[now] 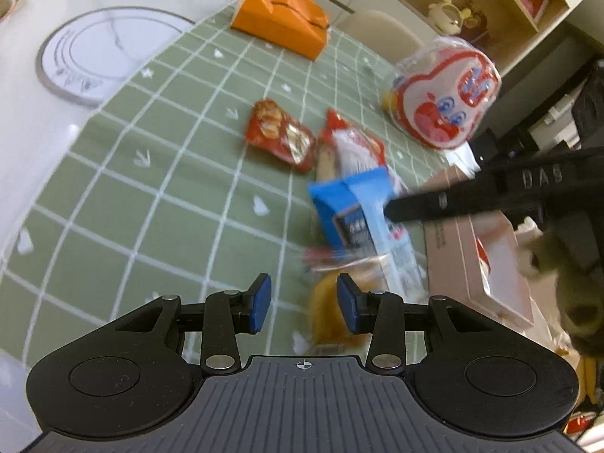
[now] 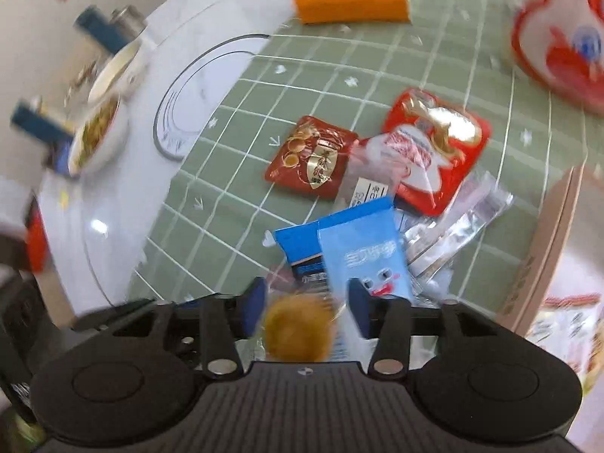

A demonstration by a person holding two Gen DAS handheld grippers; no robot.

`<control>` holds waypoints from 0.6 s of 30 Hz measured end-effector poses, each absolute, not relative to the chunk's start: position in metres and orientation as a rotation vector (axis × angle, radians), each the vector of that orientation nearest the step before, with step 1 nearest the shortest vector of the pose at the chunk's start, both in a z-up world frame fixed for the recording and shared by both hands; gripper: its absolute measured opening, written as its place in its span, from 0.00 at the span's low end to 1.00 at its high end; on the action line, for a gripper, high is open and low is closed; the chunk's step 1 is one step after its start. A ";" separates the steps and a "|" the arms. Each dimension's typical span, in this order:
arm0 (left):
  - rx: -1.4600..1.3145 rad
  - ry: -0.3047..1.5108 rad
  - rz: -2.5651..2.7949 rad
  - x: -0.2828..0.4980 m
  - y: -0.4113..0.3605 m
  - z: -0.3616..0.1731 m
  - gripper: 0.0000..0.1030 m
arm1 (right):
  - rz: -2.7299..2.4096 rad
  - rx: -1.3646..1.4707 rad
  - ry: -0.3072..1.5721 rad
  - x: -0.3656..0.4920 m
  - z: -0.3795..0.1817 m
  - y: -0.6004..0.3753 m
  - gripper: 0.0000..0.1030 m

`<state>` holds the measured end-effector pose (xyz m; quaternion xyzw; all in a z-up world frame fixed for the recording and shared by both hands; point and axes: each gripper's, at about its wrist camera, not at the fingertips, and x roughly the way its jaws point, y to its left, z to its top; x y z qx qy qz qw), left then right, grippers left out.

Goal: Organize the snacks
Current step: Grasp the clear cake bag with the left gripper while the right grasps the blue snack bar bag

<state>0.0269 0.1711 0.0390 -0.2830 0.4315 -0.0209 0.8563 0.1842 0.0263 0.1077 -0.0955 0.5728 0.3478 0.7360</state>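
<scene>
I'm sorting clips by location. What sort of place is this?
Probably a home dining room: a table with a green checked tablecloth, bowls of food on it, and shelves with figurines behind.

Raised letters "DAS" on the black gripper arm (image 1: 540,179); packet print too blurred to read

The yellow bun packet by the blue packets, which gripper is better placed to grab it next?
Right. The right gripper is open with the bun packet between its fingers; the left gripper, also open, has it off-centre.
</scene>
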 end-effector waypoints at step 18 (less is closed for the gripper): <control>-0.406 0.969 -0.011 -0.013 0.134 0.043 0.45 | 0.672 -0.214 1.206 0.126 0.049 -0.004 0.52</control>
